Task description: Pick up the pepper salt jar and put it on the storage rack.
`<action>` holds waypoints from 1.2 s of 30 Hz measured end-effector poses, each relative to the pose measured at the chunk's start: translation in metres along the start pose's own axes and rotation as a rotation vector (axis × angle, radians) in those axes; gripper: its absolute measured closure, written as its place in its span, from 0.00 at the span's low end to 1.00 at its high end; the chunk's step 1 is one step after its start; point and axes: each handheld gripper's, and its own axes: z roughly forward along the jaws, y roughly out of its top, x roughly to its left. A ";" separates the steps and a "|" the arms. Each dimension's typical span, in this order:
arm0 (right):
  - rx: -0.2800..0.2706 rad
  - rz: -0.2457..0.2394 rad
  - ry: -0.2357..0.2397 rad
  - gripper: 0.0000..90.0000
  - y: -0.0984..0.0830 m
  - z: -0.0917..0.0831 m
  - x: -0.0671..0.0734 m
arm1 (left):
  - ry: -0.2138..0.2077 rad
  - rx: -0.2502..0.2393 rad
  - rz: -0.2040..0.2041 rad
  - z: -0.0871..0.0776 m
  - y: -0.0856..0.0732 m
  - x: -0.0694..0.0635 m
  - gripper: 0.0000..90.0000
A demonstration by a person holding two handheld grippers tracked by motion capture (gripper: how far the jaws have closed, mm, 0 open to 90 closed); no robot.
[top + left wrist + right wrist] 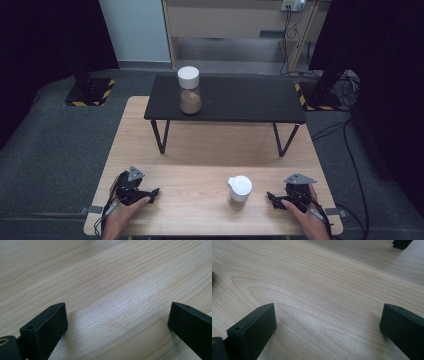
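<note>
While resting, both grippers' fingers [45,332] gape empty.

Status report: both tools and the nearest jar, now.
Left tool open, empty, resting on wooden table. Right tool open, empty. Small white-lidded jar upright beside right tool, untouched. Nothing between them.

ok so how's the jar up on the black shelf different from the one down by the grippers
The shelf jar stands on the raised black shelf at the far side; the near jar stands on the wooden table, between the two grippers and closer to the right gripper. The shelf jar's clear body shows a brown filling; the near jar's body is mostly hidden under its cap from above. Both stand upright with white caps.
</note>
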 end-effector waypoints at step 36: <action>0.001 0.000 -0.001 0.02 0.000 0.000 0.000 | -0.003 -0.041 0.005 0.002 -0.009 0.001 0.00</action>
